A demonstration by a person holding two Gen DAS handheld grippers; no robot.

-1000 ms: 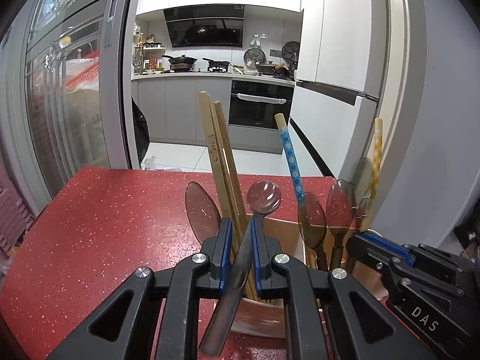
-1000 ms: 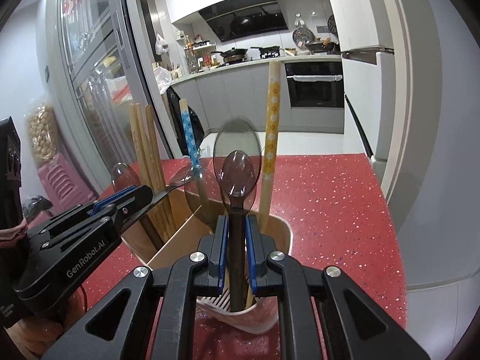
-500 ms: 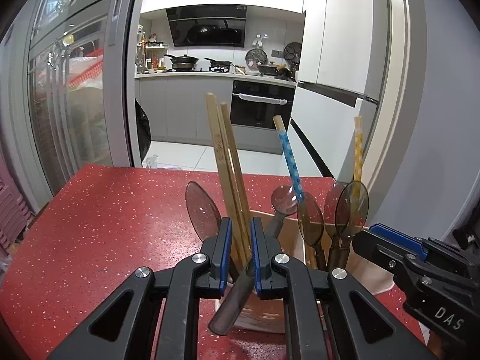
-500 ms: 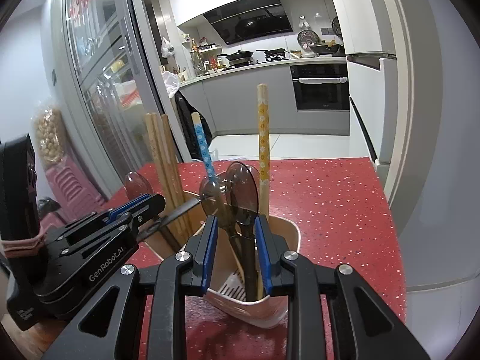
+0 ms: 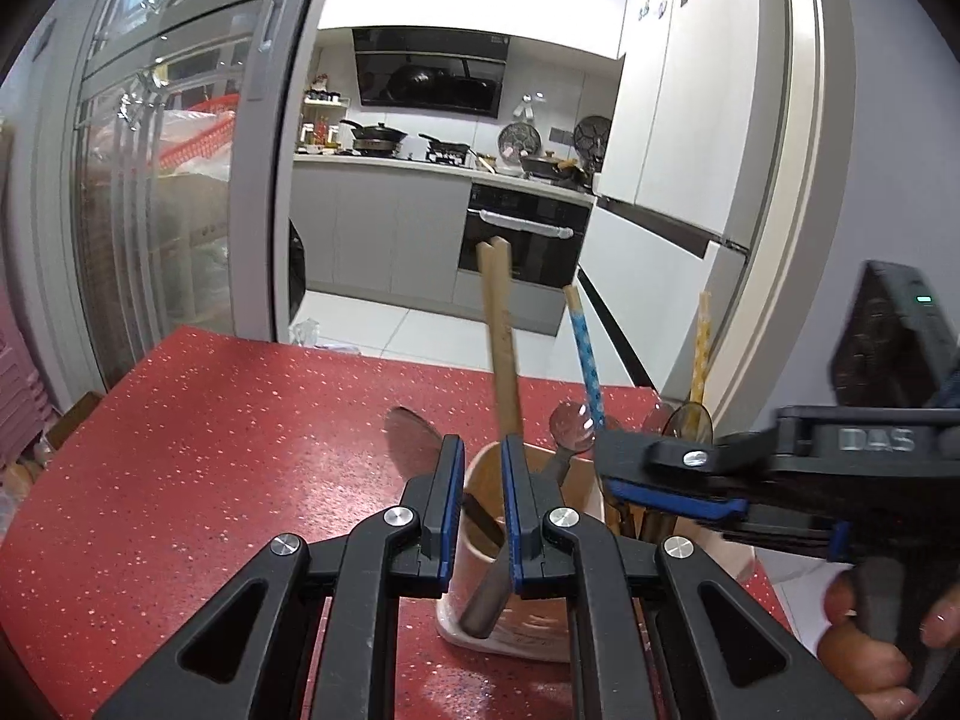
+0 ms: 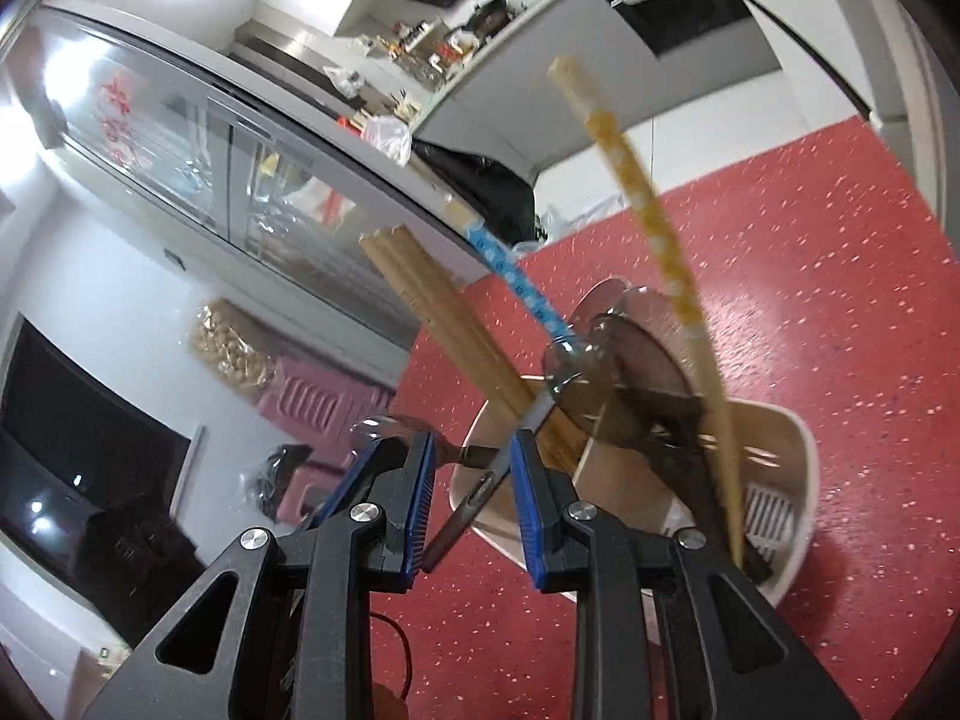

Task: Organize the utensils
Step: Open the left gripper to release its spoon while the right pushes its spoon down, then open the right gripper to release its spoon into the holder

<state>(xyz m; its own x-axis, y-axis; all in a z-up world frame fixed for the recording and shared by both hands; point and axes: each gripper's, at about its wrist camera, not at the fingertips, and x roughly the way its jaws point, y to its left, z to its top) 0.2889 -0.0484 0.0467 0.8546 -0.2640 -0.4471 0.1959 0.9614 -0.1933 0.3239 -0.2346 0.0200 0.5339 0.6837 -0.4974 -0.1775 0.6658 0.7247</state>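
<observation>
My left gripper (image 5: 483, 456) is shut on the handle of a metal spoon (image 5: 570, 420), which slants up over a beige utensil holder (image 5: 540, 630). In the holder stand wooden chopsticks (image 5: 501, 348), a blue-patterned chopstick (image 5: 585, 354), a yellow-patterned chopstick (image 5: 699, 348) and brown translucent spoons (image 5: 690, 420). My right gripper (image 5: 603, 468), rolled on its side, reaches in from the right at the holder's rim. In the right wrist view that gripper (image 6: 471, 450) is open; the metal spoon (image 6: 561, 360) shows in the gap, untouched by the pads. The holder (image 6: 792, 480) lies just ahead.
The holder stands on a red speckled countertop (image 5: 210, 450) whose far edge drops to a kitchen floor. A grey wall and a white fridge (image 5: 690, 150) rise at the right. A hand (image 5: 870, 648) grips the right tool. Another brown spoon (image 5: 411, 438) leans at the holder's left.
The right gripper let go of a brown spoon, which now stands in the holder, then opened, rolled sideways and swung left. The left gripper kept the metal spoon and drew back slightly.
</observation>
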